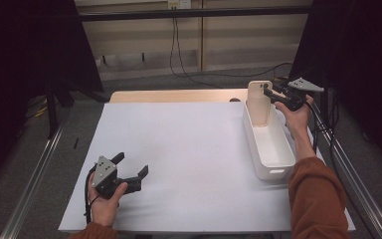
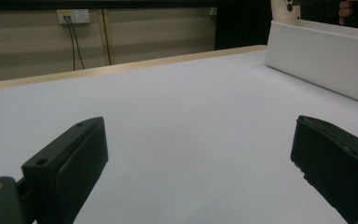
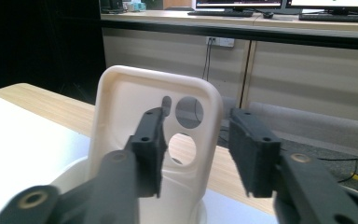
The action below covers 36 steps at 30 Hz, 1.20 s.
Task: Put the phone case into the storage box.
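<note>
Upright now: cream phone case [image 1: 259, 102] standing on end at far end of white bin [image 1: 271, 149], long axis vertical, camera cutouts at top, hollow side toward right hand-held gripper [image 1: 270, 93]. Jaws either side of case's top edge, parted, not pressing. Left hand-held gripper [image 1: 132, 167] wide open, holding nothing, low over white surface [image 1: 189, 164].

White bin [image 1: 269, 149] on table [image 1: 189, 149]

You work in a lab-like recording room: black curtains [image 1: 25, 59] flank your paper-covered table [image 1: 179, 149], with monitors [image 3: 237, 3] on a desk [image 3: 261, 21] behind and wall sockets [image 2: 73, 17].
</note>
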Motion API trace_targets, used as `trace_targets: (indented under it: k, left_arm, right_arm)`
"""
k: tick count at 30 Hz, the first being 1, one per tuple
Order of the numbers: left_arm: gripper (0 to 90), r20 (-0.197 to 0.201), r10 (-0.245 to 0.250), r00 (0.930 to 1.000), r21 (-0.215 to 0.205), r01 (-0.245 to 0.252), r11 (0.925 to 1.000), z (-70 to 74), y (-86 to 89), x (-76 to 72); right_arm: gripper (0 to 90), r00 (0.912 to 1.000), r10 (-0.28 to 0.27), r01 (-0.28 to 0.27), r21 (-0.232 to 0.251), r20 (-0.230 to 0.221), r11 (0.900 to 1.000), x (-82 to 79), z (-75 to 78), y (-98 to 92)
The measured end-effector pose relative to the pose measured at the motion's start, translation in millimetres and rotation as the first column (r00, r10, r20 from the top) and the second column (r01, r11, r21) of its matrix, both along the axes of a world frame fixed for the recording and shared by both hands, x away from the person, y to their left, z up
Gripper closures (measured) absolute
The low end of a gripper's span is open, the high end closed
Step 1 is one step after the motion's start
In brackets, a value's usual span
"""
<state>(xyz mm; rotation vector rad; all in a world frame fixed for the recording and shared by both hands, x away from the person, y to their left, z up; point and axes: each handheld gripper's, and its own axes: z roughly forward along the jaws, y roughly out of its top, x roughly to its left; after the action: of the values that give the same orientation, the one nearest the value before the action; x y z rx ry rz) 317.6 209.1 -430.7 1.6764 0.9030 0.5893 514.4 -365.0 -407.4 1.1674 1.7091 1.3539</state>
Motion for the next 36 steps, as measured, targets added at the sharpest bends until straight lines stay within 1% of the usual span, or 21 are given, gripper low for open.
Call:
trace_targets:
  k: [1,2,4,6,8,11,12,14,15,17,19,20,22,23,25,27,28,30,32,34,36]
  left_arm:
    - [3.6,0.008,-0.009,0.9999,0.001,0.009,1.0000,0.3,0.1,-0.3]
    - [3.4,0.012,-0.005,0.9999,0.000,0.005,1.0000,0.6,-0.6,-1.0]
    - [3.4,0.017,-0.011,0.9998,0.003,0.011,0.9999,1.2,-0.6,-1.9]
    - [3.4,0.022,-0.014,0.9997,-0.003,0.014,0.9999,1.6,-0.7,-2.4]
    - [3.3,0.024,-0.015,0.9996,-0.005,0.015,0.9999,1.8,-0.3,-2.0]
    - [2.8,0.041,-0.024,0.9989,-0.009,0.025,0.9997,2.5,-0.2,-1.9]
    - [2.8,0.042,-0.023,0.9988,-0.009,0.023,0.9997,2.6,-0.3,-1.9]
    - [2.8,0.039,-0.020,0.9990,-0.014,0.020,0.9997,2.4,-0.6,-1.6]
    - [2.8,0.041,-0.018,0.9990,-0.015,0.019,0.9997,2.3,-0.7,-1.3]
    - [2.8,0.039,-0.017,0.9991,-0.014,0.017,0.9998,2.2,-0.6,-0.8]
    - [2.8,0.040,-0.012,0.9991,-0.015,0.012,0.9998,2.2,-0.6,-0.6]
    - [2.8,0.040,-0.009,0.9992,-0.015,0.010,0.9998,2.2,-0.5,-0.4]
    - [2.8,0.041,-0.004,0.9991,-0.019,0.005,0.9998,2.1,-0.2,0.2]
    - [2.8,0.042,-0.005,0.9991,-0.016,0.005,0.9999,2.2,0.1,0.4]
    - [2.8,0.040,-0.003,0.9992,-0.025,0.004,0.9997,2.2,0.6,0.5]
    - [2.8,0.038,0.002,0.9993,-0.027,-0.001,0.9996,2.3,0.9,-0.4]
    - [2.8,0.036,-0.001,0.9993,-0.020,0.002,0.9998,2.5,1.7,-0.5]
    - [2.8,0.039,-0.004,0.9992,-0.015,0.005,0.9999,2.9,2.3,-0.8]
    - [2.8,0.039,0.000,0.9992,-0.018,0.000,0.9998,3.1,2.5,-1.9]
    - [2.8,0.040,-0.004,0.9992,-0.017,0.005,0.9998,3.2,3.4,-2.5]
    - [2.8,0.042,0.002,0.9991,-0.020,-0.001,0.9998,3.3,3.9,-3.3]
  right_arm:
    - [50.5,1.0000,-0.003,0.003,0.002,-0.002,1.000,-0.3,0.2,0.3]
    - [49.3,1.0000,-0.003,0.003,0.010,-0.004,1.000,-0.9,0.2,0.6]
    - [41.2,1.0000,-0.004,0.004,0.013,-0.009,1.000,-1.9,0.2,1.5]
    - [37.2,0.9998,-0.012,0.012,0.005,-0.014,1.000,-3.2,1.4,2.2]
    - [29.1,0.9999,-0.012,0.012,0.015,-0.011,1.000,-5.0,3.8,3.0]
    - [22.9,0.9996,-0.020,0.021,0.019,-0.017,1.000,-7.1,5.7,4.2]
    - [18.5,0.9996,-0.021,0.021,0.026,-0.021,0.999,-7.8,5.7,4.2]
    - [15.3,0.9989,-0.034,0.035,0.037,-0.033,0.999,-8.6,4.8,4.5]
    - [14.8,0.9989,-0.036,0.038,0.041,-0.031,0.998,-8.9,4.4,4.5]
    - [9.6,0.9989,-0.040,0.041,0.047,-0.023,0.998,-9.5,4.4,4.6]
    - [5.8,0.9985,-0.049,0.050,0.037,-0.024,0.998,-10.1,5.4,5.8]
    - [4.2,0.9983,-0.053,0.054,0.042,-0.023,0.998,-10.6,5.9,6.2]
    - [2.1,0.9977,-0.065,0.066,0.051,-0.022,0.997,-11.3,7.8,6.9]
    - [0.9,0.9976,-0.067,0.067,0.038,-0.016,0.997,-12.3,8.7,6.5]
    - [0.2,0.9968,-0.080,0.080,0.044,-0.008,0.996,-13.8,10.2,7.2]
    - [0.0,0.9965,-0.084,0.084,0.035,-0.006,0.996,-15.4,11.2,7.3]
    - [0.0,0.9959,-0.090,0.091,0.033,-0.006,0.995,-16.3,11.7,7.5]
    - [0.0,0.9966,-0.082,0.083,0.058,-0.009,0.995,-17.8,13.4,6.3]
    - [0.0,0.9959,-0.090,0.090,0.041,-0.004,0.995,-19.6,15.4,6.7]
    - [0.0,0.9960,-0.089,0.089,0.047,-0.004,0.995,-21.0,16.9,6.8]
    - [0.4,0.9958,-0.092,0.092,0.035,-0.001,0.995,-22.5,18.1,7.2]
